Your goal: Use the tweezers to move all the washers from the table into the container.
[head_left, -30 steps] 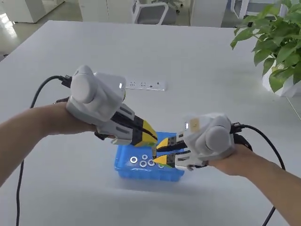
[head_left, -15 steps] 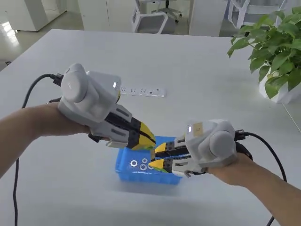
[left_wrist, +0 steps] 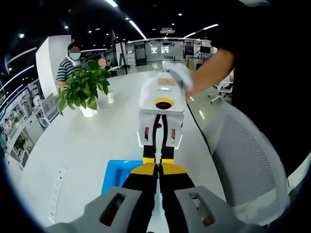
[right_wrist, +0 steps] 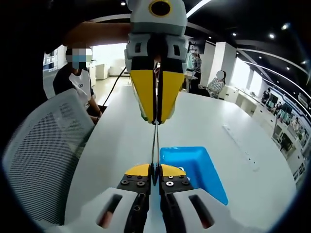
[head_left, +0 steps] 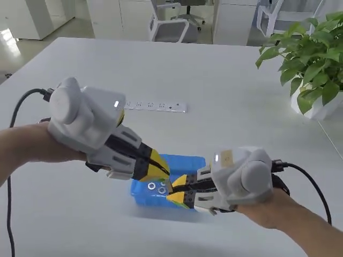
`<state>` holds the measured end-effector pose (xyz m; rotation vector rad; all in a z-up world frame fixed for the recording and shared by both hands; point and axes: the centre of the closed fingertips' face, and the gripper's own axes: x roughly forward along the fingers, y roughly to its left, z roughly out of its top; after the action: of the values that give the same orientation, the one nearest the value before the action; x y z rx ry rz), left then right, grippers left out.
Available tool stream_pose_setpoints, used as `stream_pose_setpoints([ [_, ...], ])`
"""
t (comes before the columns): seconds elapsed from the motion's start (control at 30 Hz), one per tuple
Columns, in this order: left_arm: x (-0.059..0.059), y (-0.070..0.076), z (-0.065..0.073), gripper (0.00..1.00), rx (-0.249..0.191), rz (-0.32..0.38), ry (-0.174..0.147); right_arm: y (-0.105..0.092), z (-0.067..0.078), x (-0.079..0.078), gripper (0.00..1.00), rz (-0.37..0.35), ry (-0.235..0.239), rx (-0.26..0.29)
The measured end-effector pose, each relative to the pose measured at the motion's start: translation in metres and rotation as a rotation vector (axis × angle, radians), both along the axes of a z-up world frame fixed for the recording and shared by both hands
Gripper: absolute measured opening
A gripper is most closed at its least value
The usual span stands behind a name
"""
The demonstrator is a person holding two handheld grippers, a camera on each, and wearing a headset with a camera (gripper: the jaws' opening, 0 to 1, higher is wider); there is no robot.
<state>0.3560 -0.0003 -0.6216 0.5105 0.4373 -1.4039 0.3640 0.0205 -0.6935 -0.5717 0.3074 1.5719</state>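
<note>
1. The whole head view has shifted since 1.0 s ago, so the camera has moved. Judged against the container (head_left: 187, 162), a blue tray, both sets of jaw tips now sit nearer its near wall. Before, they were by its far rim.
2. At least 3 washers showed in the container 1.0 s ago. Now 2 washers (head_left: 151, 186) show on its floor, at 9 o'clock of the jaw tips, and the jaws cover the floor next to them.
3. In the head view the left gripper (head_left: 161, 170) reaches in from 10 o'clock and the right gripper (head_left: 174, 191) from 4 o'clock. Their tips almost meet over the container.
4. The right gripper view shows the tweezers (right_wrist: 155, 141) as a thin metal strip. It runs from between the left gripper's yellow jaws at 12 o'clock down into the right gripper's own jaws at 6 o'clock. Both claws are narrow, each pinched on the tweezers.
5. In that view the container lies on the table (right_wrist: 121, 131) at 3 o'clock of the tips.
6. The left gripper view shows the right gripper head-on at 12 o'clock, the plant (left_wrist: 82, 87) at 10 o'clock and a mesh chair (left_wrist: 248, 155) at 3 o'clock.
7. In the head view a power strip (head_left: 155, 107) lies at 12 o'clock of the container, well apart from it.
</note>
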Motion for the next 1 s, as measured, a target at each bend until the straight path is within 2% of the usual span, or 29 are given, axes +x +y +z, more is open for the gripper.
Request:
stream_pose_setpoints([
  [0.3,-0.014,0.004,-0.009,0.05,0.056,-0.026,-0.016,-0.003,-0.005,-0.012,0.05,0.027,-0.021,-0.054],
  [0.4,-0.018,0.007,-0.018,0.05,0.095,-0.034,-0.024,-0.005,-0.011,-0.016,0.05,0.036,-0.023,-0.083],
  [0.53,-0.022,0.009,-0.025,0.05,0.111,-0.034,-0.029,-0.007,-0.017,-0.02,0.05,0.044,-0.026,-0.105],
  [0.73,-0.024,0.021,-0.048,0.05,0.207,-0.033,-0.063,-0.012,-0.024,-0.023,0.05,0.043,-0.017,-0.135],
  [1.0,-0.028,0.028,-0.083,0.05,0.26,-0.013,-0.059,-0.015,-0.043,-0.028,0.05,0.066,-0.033,-0.203],
])
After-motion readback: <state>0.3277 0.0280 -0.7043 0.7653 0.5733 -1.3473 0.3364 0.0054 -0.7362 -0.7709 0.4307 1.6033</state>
